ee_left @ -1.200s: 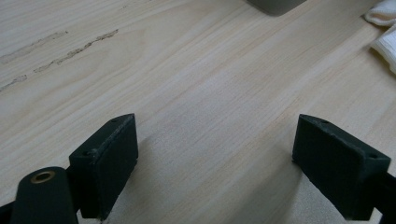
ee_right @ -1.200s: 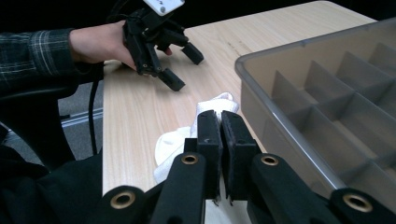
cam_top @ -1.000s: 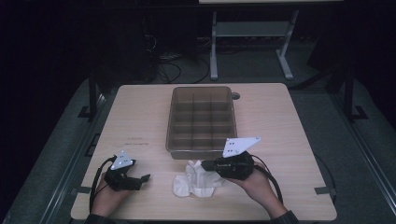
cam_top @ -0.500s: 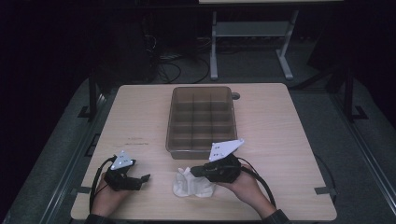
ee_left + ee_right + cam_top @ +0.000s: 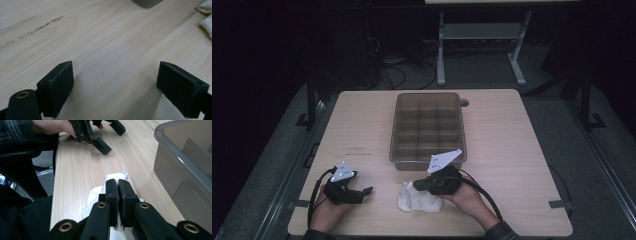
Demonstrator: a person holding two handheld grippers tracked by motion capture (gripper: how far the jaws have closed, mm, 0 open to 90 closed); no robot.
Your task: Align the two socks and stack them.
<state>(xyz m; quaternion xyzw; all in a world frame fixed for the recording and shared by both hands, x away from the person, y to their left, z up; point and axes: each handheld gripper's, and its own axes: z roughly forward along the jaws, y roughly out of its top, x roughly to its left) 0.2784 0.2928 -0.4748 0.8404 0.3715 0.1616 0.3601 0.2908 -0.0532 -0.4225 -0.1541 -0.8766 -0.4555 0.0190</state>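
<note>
Near the table's (image 5: 512, 150) front edge, the right gripper's (image 5: 118, 185) fingers sit clenched over the white cloth (image 5: 418, 200), nothing visibly pinched, the left gripper (image 5: 115, 82) gapes idle, and the divided bin (image 5: 428, 127) holds nothing yet.

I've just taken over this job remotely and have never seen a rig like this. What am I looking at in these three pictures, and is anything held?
No robot arm here: a person holds a two-jaw tool in each hand. One camera looks down on the wooden table; the others ride on each tool, looking along its black jaws. The left gripper rests open over bare wood. The right gripper has its jaws shut, lying over a white cloth; whether it pinches the cloth I can't tell. Beyond stands a grey divided bin, its compartments apparently empty.
</note>
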